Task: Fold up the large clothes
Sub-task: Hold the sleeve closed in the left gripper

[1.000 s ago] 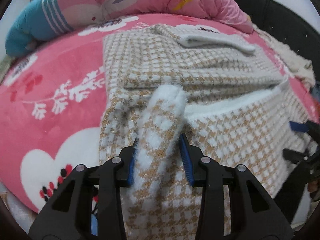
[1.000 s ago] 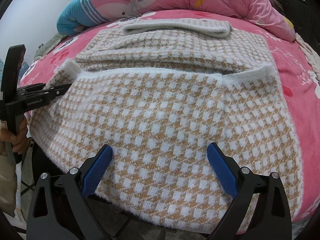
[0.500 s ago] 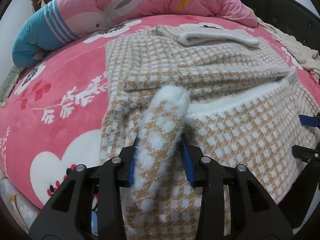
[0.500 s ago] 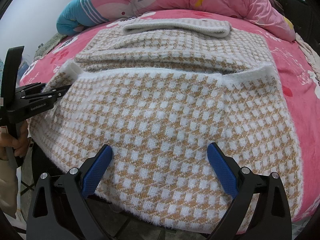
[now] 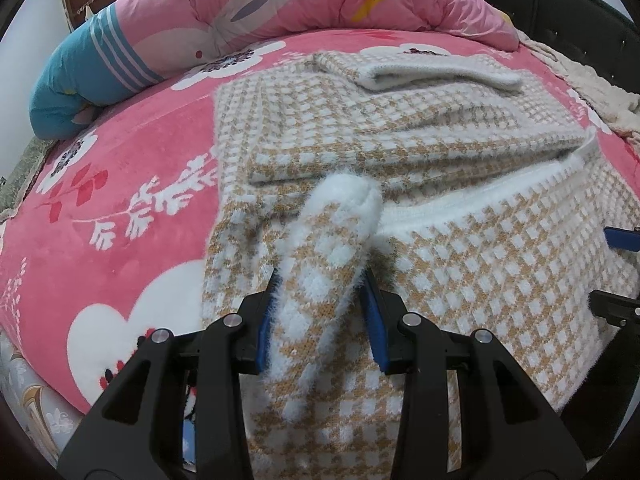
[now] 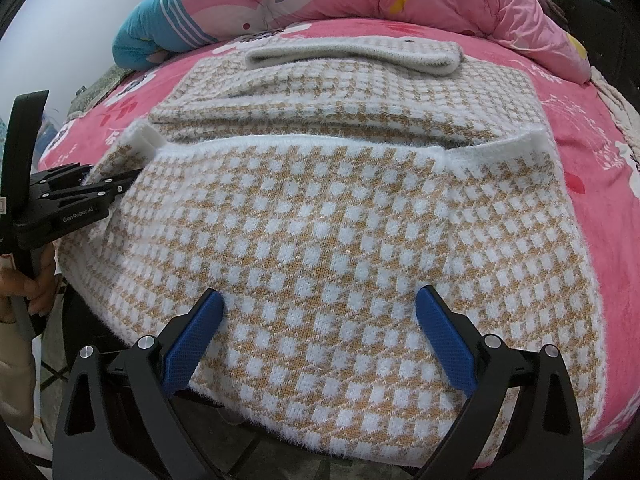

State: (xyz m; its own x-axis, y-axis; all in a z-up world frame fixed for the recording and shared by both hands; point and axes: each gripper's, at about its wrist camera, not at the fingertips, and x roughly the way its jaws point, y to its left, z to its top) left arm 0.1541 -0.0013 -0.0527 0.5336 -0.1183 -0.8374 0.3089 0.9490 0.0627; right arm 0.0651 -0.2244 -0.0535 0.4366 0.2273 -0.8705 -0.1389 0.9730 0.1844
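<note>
A fuzzy tan-and-white checked sweater [image 6: 320, 208] lies on the pink bed, its lower part folded up over the body and its white collar [image 6: 352, 54] at the far end. My left gripper [image 5: 322, 312] is shut on a bunched fold of the sweater's hem corner [image 5: 332, 248] and holds it just above the bed's near left edge. It also shows at the left of the right wrist view [image 6: 116, 184]. My right gripper [image 6: 318, 336] is open and empty, its blue pads [image 6: 444, 340] astride the sweater's near edge. Its tips show in the left wrist view [image 5: 618, 272].
A pink flowered blanket [image 5: 120, 184] covers the bed. A rolled pink and blue quilt [image 5: 248, 20] lies along the far side. A cream throw [image 5: 592, 92] lies at the far right by the dark bed frame [image 5: 580, 8].
The left gripper has drawn back a little with the sweater fold in it. The right gripper has stayed still and open.
</note>
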